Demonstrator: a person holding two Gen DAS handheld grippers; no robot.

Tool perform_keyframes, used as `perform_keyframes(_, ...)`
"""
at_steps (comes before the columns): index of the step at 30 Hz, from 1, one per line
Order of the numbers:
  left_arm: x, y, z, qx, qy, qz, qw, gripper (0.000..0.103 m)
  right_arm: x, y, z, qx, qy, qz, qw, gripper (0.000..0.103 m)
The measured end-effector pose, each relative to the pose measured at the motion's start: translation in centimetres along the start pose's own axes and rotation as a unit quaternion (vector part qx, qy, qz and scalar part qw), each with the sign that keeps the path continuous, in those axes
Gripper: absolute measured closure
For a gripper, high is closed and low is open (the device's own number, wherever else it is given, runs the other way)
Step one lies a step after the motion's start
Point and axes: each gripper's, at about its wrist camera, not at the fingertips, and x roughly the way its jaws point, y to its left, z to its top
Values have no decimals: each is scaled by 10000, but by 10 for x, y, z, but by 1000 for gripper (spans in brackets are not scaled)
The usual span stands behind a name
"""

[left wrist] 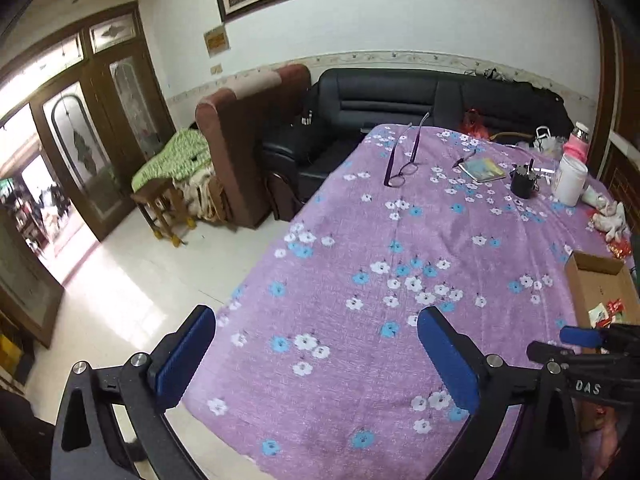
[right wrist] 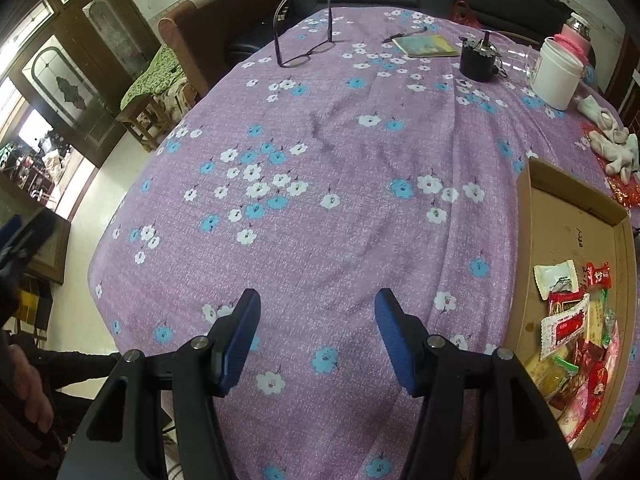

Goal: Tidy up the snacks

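Observation:
A shallow cardboard box (right wrist: 568,216) lies on the purple flowered tablecloth (right wrist: 340,152) at the right. Several wrapped snacks (right wrist: 572,340) are piled in its near end, among them a white packet (right wrist: 556,280) and red packets. The box also shows in the left wrist view (left wrist: 600,280) at the far right. My right gripper (right wrist: 316,312) is open and empty above the cloth, left of the box. My left gripper (left wrist: 316,332) is open and empty over the table's near left edge. The right gripper's blue-padded fingers (left wrist: 580,336) show at the right of the left wrist view.
At the far end stand purple glasses (right wrist: 304,40), a notebook (right wrist: 426,46), a black cup (right wrist: 478,62), a white tub (right wrist: 556,76) and a white figurine (right wrist: 612,140). A black sofa (left wrist: 400,96) and a brown armchair (left wrist: 248,128) stand beyond the table.

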Motion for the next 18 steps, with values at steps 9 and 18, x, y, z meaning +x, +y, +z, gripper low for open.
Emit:
perform_keyframes(9,-43,-18,17,582,-637,366,9956,1,4,-8,5,194,-6,-97,9998,44)
perform_keyframes(18,-9,-58,-2,1157,-24,117,9932,1,10,-31,-2,591,39,-260,9979,44)
